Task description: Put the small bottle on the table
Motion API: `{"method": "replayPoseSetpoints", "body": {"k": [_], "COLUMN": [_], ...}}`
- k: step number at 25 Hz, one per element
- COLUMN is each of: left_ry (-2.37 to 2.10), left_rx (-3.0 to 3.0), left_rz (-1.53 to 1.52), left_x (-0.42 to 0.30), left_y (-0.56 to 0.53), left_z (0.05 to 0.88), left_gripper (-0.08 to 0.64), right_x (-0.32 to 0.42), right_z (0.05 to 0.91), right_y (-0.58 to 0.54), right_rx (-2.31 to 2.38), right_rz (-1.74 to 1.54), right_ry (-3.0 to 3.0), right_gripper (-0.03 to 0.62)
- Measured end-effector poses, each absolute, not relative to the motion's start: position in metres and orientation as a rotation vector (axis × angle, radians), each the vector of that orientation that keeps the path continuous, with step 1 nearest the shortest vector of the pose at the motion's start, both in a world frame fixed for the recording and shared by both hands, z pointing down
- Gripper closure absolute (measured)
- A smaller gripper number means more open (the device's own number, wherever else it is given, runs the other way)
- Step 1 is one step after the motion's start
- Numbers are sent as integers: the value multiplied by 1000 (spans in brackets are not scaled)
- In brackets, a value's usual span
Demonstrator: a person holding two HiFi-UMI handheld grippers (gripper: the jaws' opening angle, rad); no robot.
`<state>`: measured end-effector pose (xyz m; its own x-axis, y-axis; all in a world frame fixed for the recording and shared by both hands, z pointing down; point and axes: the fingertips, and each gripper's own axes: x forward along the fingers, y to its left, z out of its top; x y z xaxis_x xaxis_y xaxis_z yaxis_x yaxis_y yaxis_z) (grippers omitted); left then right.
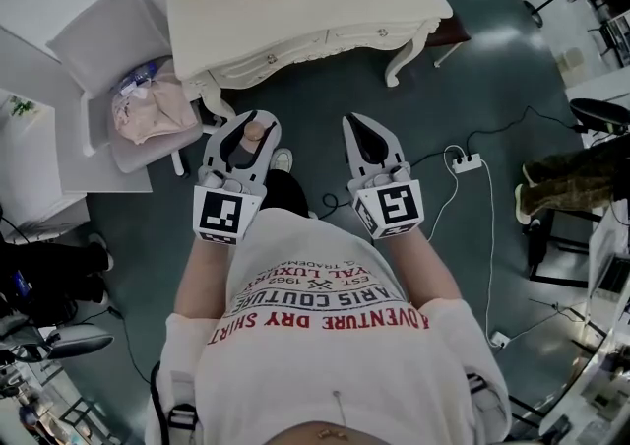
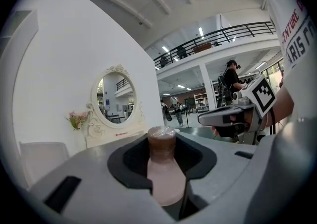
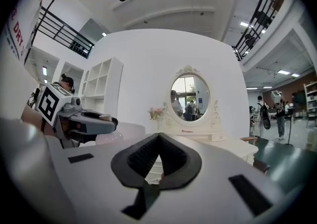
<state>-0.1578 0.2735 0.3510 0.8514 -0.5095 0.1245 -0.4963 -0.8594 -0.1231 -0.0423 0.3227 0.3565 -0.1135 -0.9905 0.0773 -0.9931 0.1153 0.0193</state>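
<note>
A small pale pink bottle with a brown cap sits between the jaws of my left gripper. In the left gripper view the bottle stands upright in the black pads, and the left gripper is shut on it. My right gripper hangs beside it at the same height, its jaws shut with nothing between them; the right gripper view shows its tips meeting. Both point at the cream dressing table just ahead, and stay short of its front edge.
An oval mirror and pink flowers stand on the table. A grey chair with a pink bag is at the left. A power strip and cables lie on the dark floor at the right.
</note>
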Motion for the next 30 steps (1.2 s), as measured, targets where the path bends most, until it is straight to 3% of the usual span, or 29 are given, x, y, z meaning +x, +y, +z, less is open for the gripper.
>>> {"method": "replayPoseSetpoints", "body": {"k": [9,30], "left_ry": [812,695], "left_rx": [-2958,-2989], "left_rz": [-255,-249], "left_x": [-136,-65], "left_y": [209,-61], "left_z": [358,346], "left_gripper": [423,423], "right_x": [-21,51], "right_z": [361,355], "right_y": [259,-8], "right_rx": [2026,2096], "right_rz": [65,135], "right_ry": [-2290,-2196], "right_gripper": [594,594]}}
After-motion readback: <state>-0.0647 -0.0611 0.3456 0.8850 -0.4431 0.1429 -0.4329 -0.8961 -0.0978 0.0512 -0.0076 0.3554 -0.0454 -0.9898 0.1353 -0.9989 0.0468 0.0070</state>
